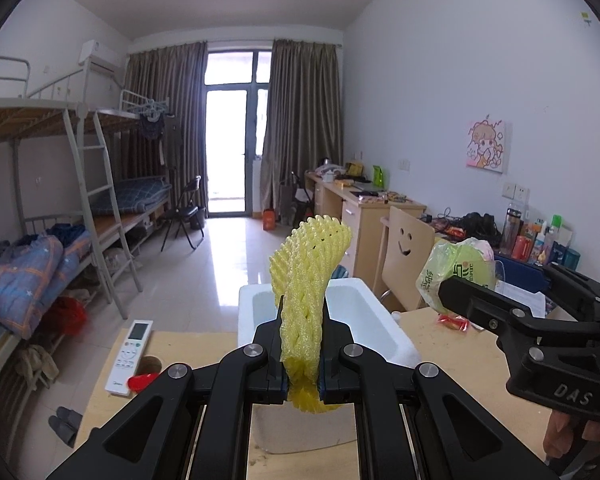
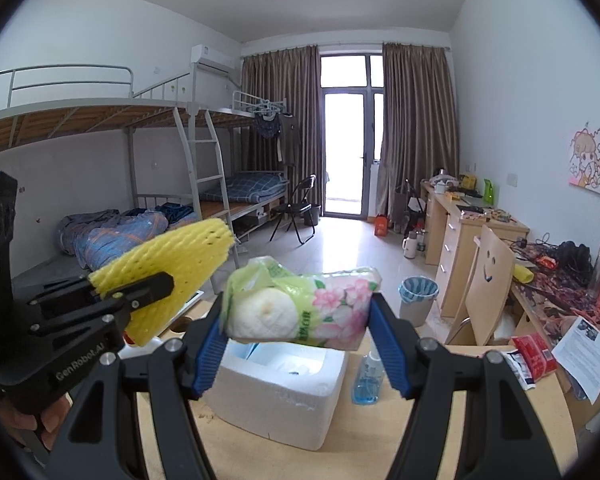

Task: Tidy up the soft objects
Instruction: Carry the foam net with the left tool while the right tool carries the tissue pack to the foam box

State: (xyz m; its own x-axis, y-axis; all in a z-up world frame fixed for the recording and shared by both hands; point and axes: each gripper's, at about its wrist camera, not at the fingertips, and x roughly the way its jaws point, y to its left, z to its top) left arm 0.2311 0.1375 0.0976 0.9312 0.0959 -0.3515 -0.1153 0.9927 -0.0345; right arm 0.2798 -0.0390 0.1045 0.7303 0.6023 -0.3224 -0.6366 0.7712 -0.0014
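My left gripper point(image 1: 303, 354) is shut on a yellow foam net sleeve point(image 1: 306, 280) and holds it upright above the white foam box point(image 1: 380, 320). The sleeve also shows in the right wrist view point(image 2: 168, 276), at the left. My right gripper point(image 2: 300, 340) is shut on a tissue pack in a green floral wrapper point(image 2: 300, 306) and holds it in the air over the white foam box point(image 2: 284, 396). In the left wrist view the right gripper point(image 1: 444, 294) is at the right with the tissue pack point(image 1: 456, 272).
On the wooden table point(image 1: 180, 344) lie a white remote point(image 1: 130, 356) and a red item point(image 1: 142, 382). A blue bottle point(image 2: 368, 376), red packets point(image 2: 534, 356) and papers point(image 2: 584, 356) lie right of the box. A chair point(image 2: 488, 280) and bin point(image 2: 418, 298) stand behind.
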